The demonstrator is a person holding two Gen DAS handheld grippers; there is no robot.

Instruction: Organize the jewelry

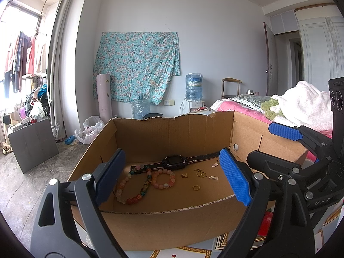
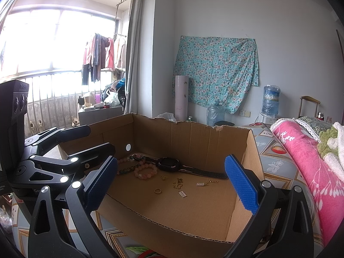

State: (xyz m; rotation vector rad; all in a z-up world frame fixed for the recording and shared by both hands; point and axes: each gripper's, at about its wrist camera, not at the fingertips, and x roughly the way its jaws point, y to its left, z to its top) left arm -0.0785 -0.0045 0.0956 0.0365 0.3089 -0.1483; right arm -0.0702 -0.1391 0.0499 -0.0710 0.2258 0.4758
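Blue-padded left gripper (image 1: pixel 172 178) and right gripper (image 2: pixel 172 180) side by side before cardboard box (image 1: pixel 172 129), jaws wide, empty.

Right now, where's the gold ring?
The gold ring lies flat on the cardboard box floor, toward the near wall. In the left wrist view it is right of the pink bead bracelet, nearer than the small gold charms.
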